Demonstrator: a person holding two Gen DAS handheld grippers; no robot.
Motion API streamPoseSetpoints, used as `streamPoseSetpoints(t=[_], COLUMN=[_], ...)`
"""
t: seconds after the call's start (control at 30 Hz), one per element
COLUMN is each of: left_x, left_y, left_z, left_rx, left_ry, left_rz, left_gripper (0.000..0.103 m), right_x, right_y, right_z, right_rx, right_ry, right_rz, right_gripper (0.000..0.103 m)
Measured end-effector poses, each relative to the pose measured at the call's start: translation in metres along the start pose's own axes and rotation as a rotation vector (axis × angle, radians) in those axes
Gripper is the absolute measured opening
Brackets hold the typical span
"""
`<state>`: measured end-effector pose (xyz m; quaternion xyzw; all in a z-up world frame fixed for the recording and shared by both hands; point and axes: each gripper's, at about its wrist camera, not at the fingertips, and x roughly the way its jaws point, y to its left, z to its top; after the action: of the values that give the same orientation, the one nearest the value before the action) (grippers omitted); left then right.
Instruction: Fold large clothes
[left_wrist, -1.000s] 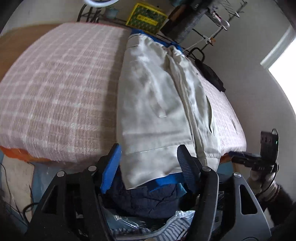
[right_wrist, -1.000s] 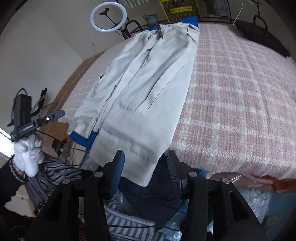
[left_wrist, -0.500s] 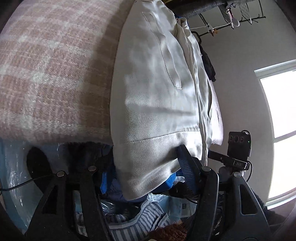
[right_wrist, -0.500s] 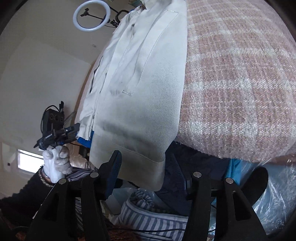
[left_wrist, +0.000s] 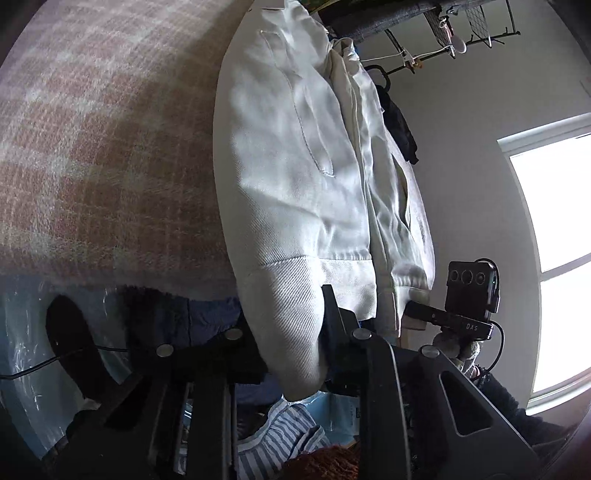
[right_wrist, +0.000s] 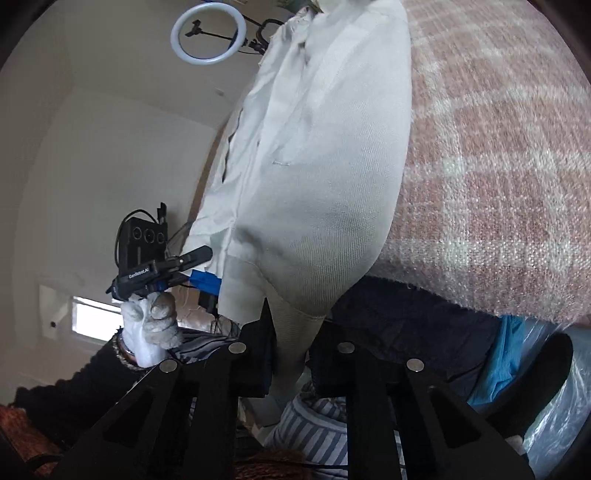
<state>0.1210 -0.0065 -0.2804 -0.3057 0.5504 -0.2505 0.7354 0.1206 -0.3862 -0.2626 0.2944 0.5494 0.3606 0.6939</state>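
1. The bed (left_wrist: 92, 155), under a pink plaid blanket, carries the cream jacket (left_wrist: 295, 177) lengthwise, its hem hanging over the near edge.
2. The jacket's hem band is pinched at both lower corners.
3. The left claw (left_wrist: 291, 332) points forward at the bed edge, clamped on one hem corner.
4. The right claw (right_wrist: 291, 332) does likewise, closed on the other corner.
5. A gloved hand (right_wrist: 151, 328) grips the left claw's handle.

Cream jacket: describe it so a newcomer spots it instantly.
Find the bed's pink plaid blanket. The cream jacket lies lengthwise on it, hem band hanging over the near edge inside both grippers. It is the only pale, plain garment there.
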Motion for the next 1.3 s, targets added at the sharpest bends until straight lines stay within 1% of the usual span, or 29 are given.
streamPoseSetpoints(t=[0.1, 0.2, 0.3, 0.43, 0.57, 0.73, 0.87, 0.93, 1.07, 1.17, 1.3], left_x=[-0.006, -0.008, -0.014, -0.021, -0.032, -0.042, -0.04, -0.035, -0.02, -0.009, 0.01], left_y=[-0.004, -0.003, -0.005, -0.022, -0.034, -0.051, -0.058, -0.064, -0.067, -0.069, -0.062], left_z=[0.001, 0.003, 0.008, 0.016, 0.028, 0.054, 0.08, 0.094, 0.126, 0.149, 0.181], left_rx=[-0.001, -0.015, -0.013, 0.016, -0.003, -0.012, -0.038, -0.026, -0.046, -0.048, -0.103], left_ry=[-0.009, -0.013, -0.018, -0.053, -0.091, -0.156, -0.193, -0.207, -0.208, -0.216, -0.228], left_rz=[-0.015, -0.034, -0.054, -0.075, -0.119, -0.148, -0.178, -0.167, -0.159, -0.132, -0.13], left_gripper=[0.02, 0.019, 0.019, 0.018, 0.017, 0.016, 0.016, 0.016, 0.016, 0.016, 0.016], right_x=[-0.01, -0.011, -0.011, -0.024, -0.037, -0.05, -0.055, -0.055, -0.057, -0.055, -0.051], right_y=[0.009, 0.011, 0.013, 0.026, 0.038, 0.05, 0.053, 0.051, 0.037, 0.028, 0.021], right_z=[-0.001, 0.0, 0.005, 0.017, 0.027, 0.046, 0.066, 0.078, 0.104, 0.128, 0.162], right_rx=[-0.01, 0.001, 0.033, -0.005, -0.008, -0.027, -0.018, -0.001, 0.053, 0.085, 0.088], right_ry=[-0.025, -0.015, -0.024, -0.055, -0.1, -0.158, -0.213, -0.246, -0.295, -0.315, -0.336], right_rz=[0.015, -0.002, 0.026, 0.036, 0.066, 0.069, 0.062, 0.069, 0.058, 0.029, -0.028], right_gripper=[0.013, 0.012, 0.012, 0.012, 0.012, 0.011, 0.011, 0.01, 0.009, 0.009, 0.009])
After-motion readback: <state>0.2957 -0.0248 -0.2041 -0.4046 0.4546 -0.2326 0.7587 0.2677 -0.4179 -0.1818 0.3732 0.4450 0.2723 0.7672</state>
